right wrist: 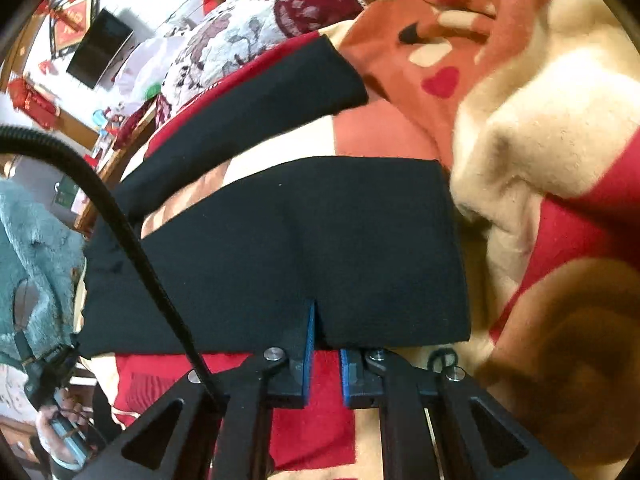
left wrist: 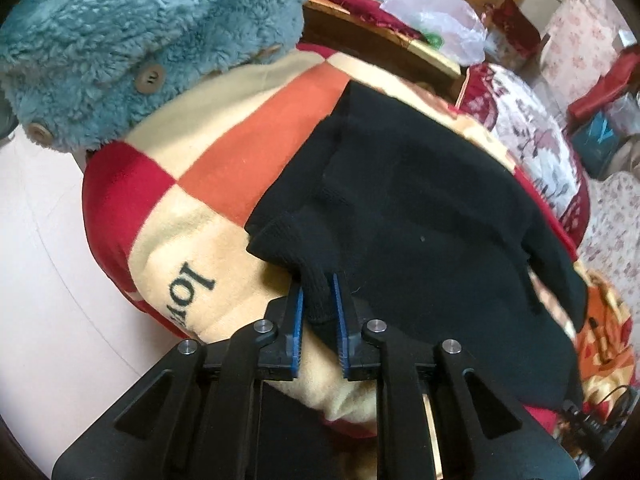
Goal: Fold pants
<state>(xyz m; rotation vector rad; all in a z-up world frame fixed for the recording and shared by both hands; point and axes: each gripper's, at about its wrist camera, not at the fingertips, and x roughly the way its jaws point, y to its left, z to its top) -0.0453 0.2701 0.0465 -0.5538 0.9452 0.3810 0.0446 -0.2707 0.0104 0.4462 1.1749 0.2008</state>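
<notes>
Black pants (left wrist: 420,208) spread flat on checkered fleece blanket (left wrist: 224,152) over bed, legs still apart w/ strip of blanket showing btwn them in right view, so judged early: no lengthwise fold done yet, cross folds all left. Left tongs (left wrist: 319,300) pinching a ribbed bit of the pants, prob. waistband corner, cloth bunched btwn the blue pads (left wrist: 297,312) and lifted a little. Right tongs (right wrist: 325,340) at edge of nearer pant leg (right wrist: 304,240) close to its hem; one blue pad (right wrist: 310,328) on top of cloth, other hidden beneath edge, so looks like a grip on that edge, tho contact not fully visible. Left view only: waist end, ribbed knit, word "love" printed on blanket, teal fuzzy coat w/ buttons (left wrist: 140,40) at upper left, plastic bags & clutter beyond. Right view only: both leg ends w/ far leg (right wrist: 260,92) angled off, rumpled blanket heap (right wrist: 540,140) just beside hems, black cable (right wrist: 120,220) crossing frame, dark screen on wall (right wrist: 100,54).
</notes>
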